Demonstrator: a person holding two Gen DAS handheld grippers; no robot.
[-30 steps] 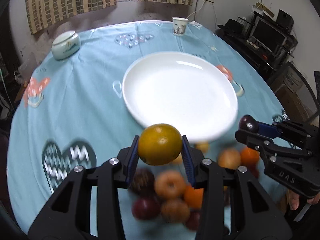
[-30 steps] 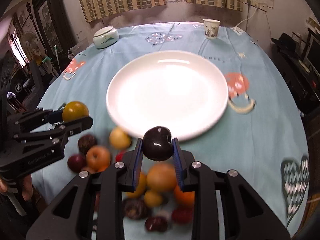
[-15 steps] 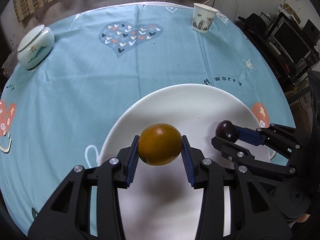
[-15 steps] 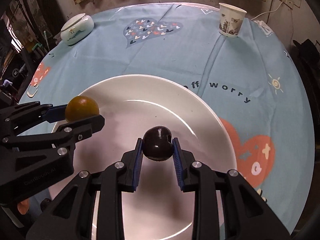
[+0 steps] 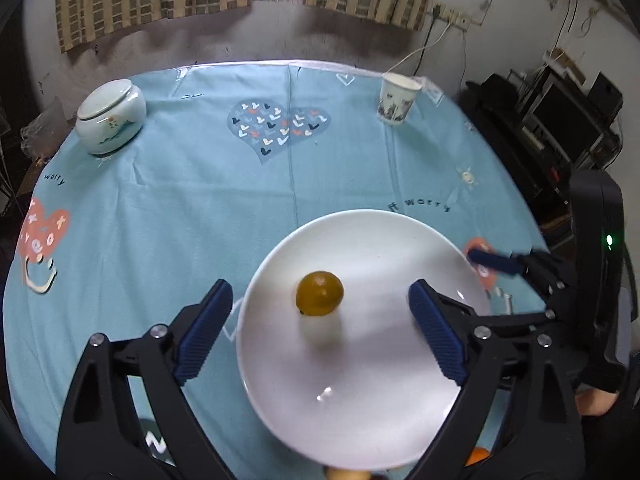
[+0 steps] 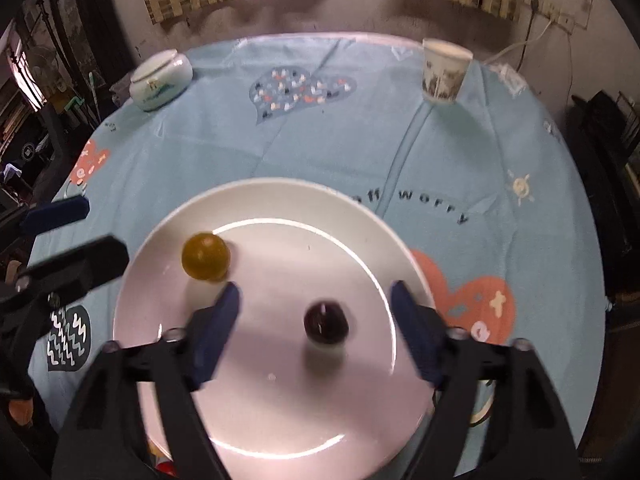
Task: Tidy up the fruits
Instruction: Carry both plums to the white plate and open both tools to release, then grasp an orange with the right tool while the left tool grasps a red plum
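Two fruits lie on the white plate (image 6: 360,240): a round yellow-orange citrus (image 5: 319,293) between the left gripper (image 5: 320,332)'s wide-apart jaws, and a dark, glossy plum (image 6: 326,321), blurred, between the right gripper (image 6: 314,328)'s. Both jaws have just been opening; neither fruit is gripped. More fruit, perhaps two pieces, peeks out cut off below the plate. Beyond stand one lidded jar (image 5: 110,118) and one paper cup (image 5: 397,98).

Two fruits sat on the white plate (image 6: 360,216): a round yellow-orange citrus (image 6: 205,256) toward its left side and a small, dark purple plum (image 6: 326,322) nearer the middle, well apart from each other, neither one touching anything but the plate.
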